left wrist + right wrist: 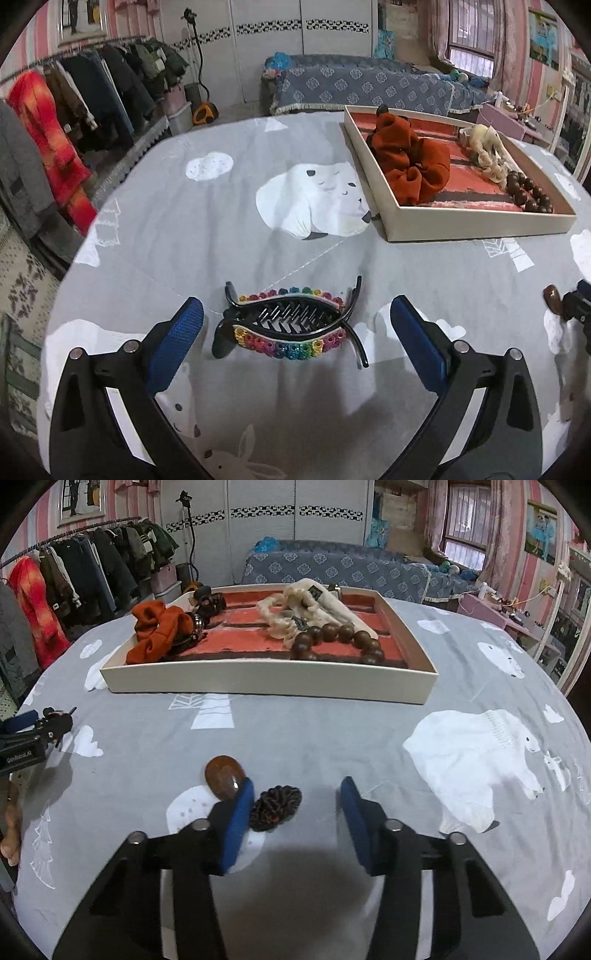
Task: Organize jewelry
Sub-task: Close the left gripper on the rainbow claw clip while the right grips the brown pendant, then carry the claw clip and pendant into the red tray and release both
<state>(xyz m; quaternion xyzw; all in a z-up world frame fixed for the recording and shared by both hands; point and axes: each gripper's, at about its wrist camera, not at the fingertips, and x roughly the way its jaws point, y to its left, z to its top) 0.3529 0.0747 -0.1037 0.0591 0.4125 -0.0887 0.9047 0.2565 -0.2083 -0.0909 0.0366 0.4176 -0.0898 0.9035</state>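
Left gripper (pixel 295 321), jaws spread, flanked the rainbow hair clip (pixel 290 325) lying crosswise on the bedspread (pixel 184 229). Right gripper (pixel 297 801), spread, straddled a braided ornament (pixel 275 808).

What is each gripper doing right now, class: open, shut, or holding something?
Left gripper: open, straddling the black rhinestone-trimmed rainbow hair claw clip, not gripping it.
Right gripper: open, empty, over the dark braided round ornament.

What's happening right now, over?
Left gripper open around rainbow hair clip. Right gripper open over dark woven piece. Tray ahead, nothing blocking.
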